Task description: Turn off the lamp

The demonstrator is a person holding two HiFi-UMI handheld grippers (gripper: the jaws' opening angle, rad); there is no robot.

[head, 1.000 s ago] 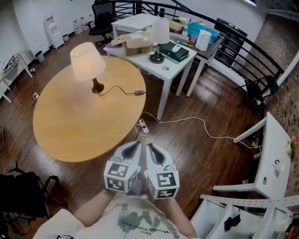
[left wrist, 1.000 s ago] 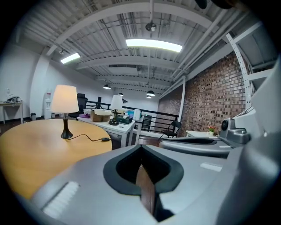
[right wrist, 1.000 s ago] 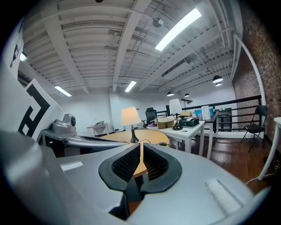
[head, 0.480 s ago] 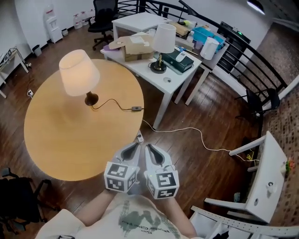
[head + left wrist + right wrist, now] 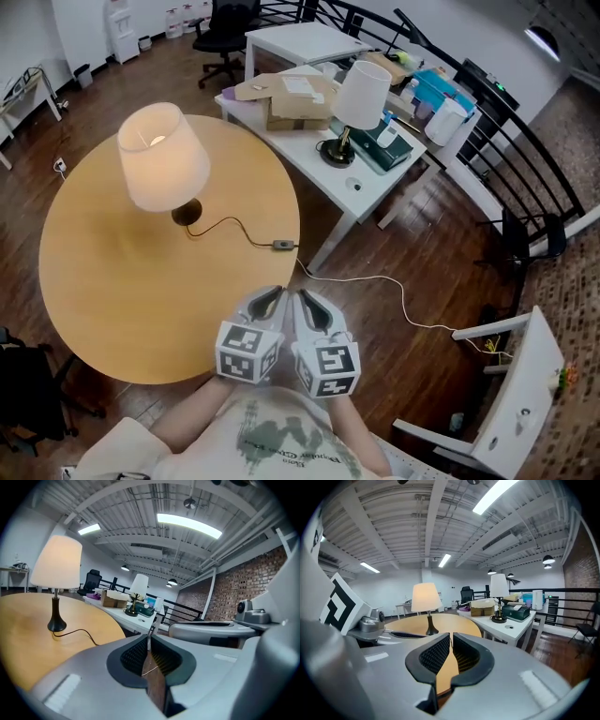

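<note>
The lamp (image 5: 161,157) stands lit on the round wooden table (image 5: 103,300), with a cream shade and a dark base (image 5: 188,214). Its black cord runs right to a small inline switch (image 5: 280,246) near the table's edge. My left gripper (image 5: 271,294) and right gripper (image 5: 306,298) are side by side over the floor just off the table's near right edge, both shut and empty, well short of the switch. In the left gripper view the lamp (image 5: 56,569) is ahead to the left. The right gripper view has the lamp (image 5: 425,598) straight ahead beyond the closed jaws.
A white table (image 5: 367,186) behind the round one carries a second, unlit lamp (image 5: 360,92), a cardboard box (image 5: 296,101) and other items. A white cable (image 5: 380,281) trails over the wooden floor. White furniture (image 5: 518,398) stands at the lower right, a black railing beyond.
Both grippers have come forward together toward the round table. The lamp and its switch now sit closer and lower in the head view. Jaws stayed shut.
</note>
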